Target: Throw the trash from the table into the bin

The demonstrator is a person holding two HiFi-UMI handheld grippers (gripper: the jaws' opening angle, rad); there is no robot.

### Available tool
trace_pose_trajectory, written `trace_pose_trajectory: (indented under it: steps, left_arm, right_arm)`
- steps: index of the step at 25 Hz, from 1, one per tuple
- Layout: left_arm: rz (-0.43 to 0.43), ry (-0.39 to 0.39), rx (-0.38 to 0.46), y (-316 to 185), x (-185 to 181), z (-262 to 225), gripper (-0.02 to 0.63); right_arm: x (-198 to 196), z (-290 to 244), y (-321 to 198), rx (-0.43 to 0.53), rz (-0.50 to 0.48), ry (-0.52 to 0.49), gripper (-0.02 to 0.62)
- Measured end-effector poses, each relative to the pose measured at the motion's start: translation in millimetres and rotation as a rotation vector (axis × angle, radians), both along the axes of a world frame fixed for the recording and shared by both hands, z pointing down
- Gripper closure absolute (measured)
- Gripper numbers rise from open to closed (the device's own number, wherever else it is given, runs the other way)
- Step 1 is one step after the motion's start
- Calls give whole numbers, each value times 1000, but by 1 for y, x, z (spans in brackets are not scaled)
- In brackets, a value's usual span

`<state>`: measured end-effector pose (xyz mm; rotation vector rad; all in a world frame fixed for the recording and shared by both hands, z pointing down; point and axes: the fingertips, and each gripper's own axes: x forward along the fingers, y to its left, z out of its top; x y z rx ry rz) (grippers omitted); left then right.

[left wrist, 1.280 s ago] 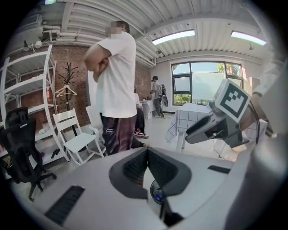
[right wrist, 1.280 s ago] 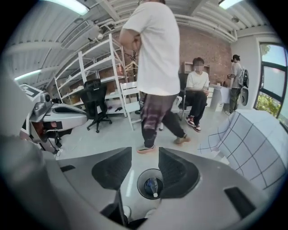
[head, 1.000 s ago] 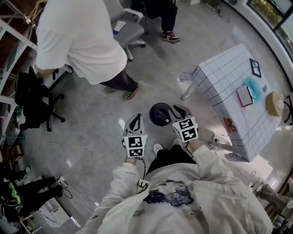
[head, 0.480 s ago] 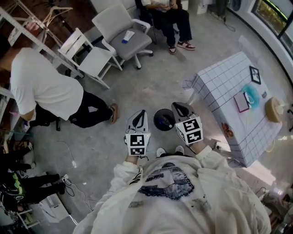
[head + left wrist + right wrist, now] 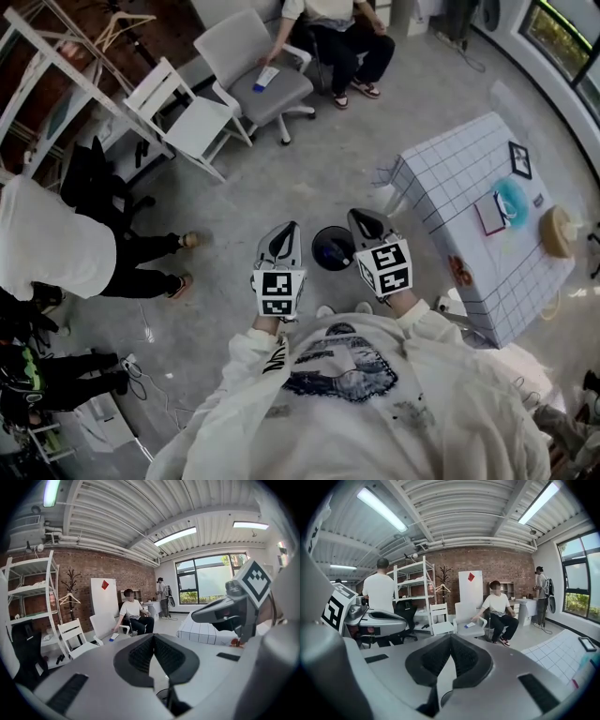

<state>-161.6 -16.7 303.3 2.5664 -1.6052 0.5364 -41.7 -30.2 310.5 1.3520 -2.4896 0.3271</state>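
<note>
A round black bin [image 5: 333, 248] stands on the grey floor, right in front of the person's feet. My left gripper [image 5: 284, 234] is held just left of the bin and my right gripper [image 5: 361, 219] just right of it, both above its rim. In the left gripper view the left gripper [image 5: 153, 638] has its pads together with nothing between them. The right gripper [image 5: 450, 638] looks the same in its own view. To the right stands the table [image 5: 450, 178] with a white checked cloth. On it lie a maroon notebook [image 5: 490, 214], a teal item [image 5: 513, 199], a beige round item [image 5: 560, 231] and a small black frame [image 5: 519, 159].
A person in a white shirt [image 5: 47, 248] bends over at the left edge. Another person sits at the top [image 5: 342, 28], beside a grey office chair [image 5: 262, 80] and a white chair [image 5: 183, 117]. White shelving [image 5: 37, 66] lines the left, with cables [image 5: 141, 328] on the floor.
Both grippers have risen beside the bin. The person in the white shirt has walked from the top centre to the left edge, uncovering the chairs.
</note>
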Motion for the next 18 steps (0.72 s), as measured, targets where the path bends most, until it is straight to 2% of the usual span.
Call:
trace_pose_trajectory:
  steps: [18]
  left_arm:
    - [5,15,5,10,-12,1,600]
  right_arm:
    - [-9,9,13,-27,13,21,577]
